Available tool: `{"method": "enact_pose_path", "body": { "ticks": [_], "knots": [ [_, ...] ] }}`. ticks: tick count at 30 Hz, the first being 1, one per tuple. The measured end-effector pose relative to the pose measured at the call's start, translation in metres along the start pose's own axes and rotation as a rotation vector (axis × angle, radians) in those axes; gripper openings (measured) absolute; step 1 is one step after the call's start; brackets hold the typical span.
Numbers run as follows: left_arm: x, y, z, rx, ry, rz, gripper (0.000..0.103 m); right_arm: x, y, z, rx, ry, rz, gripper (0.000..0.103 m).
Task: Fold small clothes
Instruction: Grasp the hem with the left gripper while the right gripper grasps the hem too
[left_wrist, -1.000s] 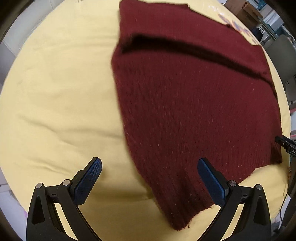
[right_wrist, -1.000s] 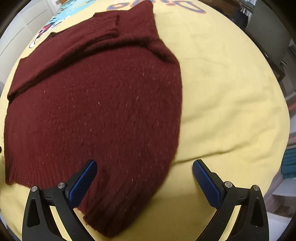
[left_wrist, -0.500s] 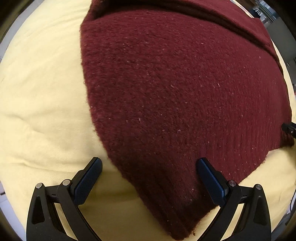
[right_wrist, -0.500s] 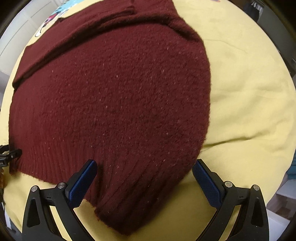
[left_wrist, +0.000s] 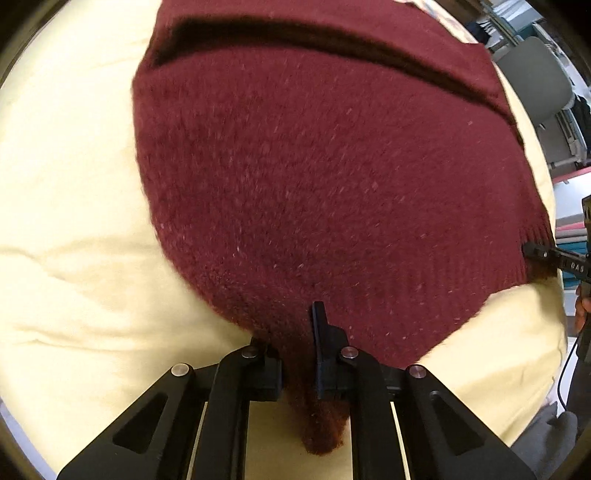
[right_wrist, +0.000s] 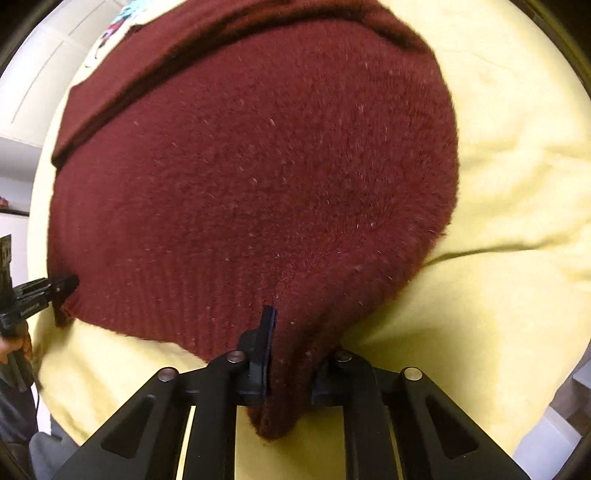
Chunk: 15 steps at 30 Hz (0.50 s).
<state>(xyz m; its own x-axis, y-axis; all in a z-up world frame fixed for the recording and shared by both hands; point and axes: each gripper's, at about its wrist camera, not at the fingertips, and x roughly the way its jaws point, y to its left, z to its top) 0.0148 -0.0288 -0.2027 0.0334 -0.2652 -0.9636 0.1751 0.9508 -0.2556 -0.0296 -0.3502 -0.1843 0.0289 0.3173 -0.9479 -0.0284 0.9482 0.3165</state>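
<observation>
Sweater (left_wrist: 332, 177), maroon, hem edge spanning between both tongs, body extending away ahead; left gripper (left_wrist: 299, 369) and right gripper (right_wrist: 288, 369) each clamped on a hem corner.

– What is the sweater (left_wrist: 332, 192) like?
– Dark red knit, ribbed hem, spread flat on a yellow bed sheet (left_wrist: 74, 184).
– And its sleeve?
– Folded across the top; both hem corners are pinched and bunched.

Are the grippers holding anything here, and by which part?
Both hold the maroon sweater: the left gripper and right gripper each have jaws shut on a bottom hem corner.
</observation>
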Motion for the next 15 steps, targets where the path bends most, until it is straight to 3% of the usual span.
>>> {"method": "enact_pose_path", "body": {
  "ticks": [8,12,13,15],
  "knots": [
    [-0.049,-0.004,0.017,-0.035,-0.101,-0.137,0.01,-0.057,-0.002,0.019,0.022,-0.136,0.057,0.012],
    [-0.076,0.0,0.026,-0.043,-0.153,-0.155,0.01,-0.077,0.0,0.046,0.021,-0.195,0.065,0.012],
    [-0.084,0.019,0.05,-0.041,-0.167,-0.159,0.01,-0.082,-0.001,0.052,0.024,-0.215,0.074,0.012],
    [-0.105,0.036,0.057,-0.042,-0.206,-0.167,0.01,-0.092,0.002,0.071,0.032,-0.265,0.09,0.012]
  ]
}}
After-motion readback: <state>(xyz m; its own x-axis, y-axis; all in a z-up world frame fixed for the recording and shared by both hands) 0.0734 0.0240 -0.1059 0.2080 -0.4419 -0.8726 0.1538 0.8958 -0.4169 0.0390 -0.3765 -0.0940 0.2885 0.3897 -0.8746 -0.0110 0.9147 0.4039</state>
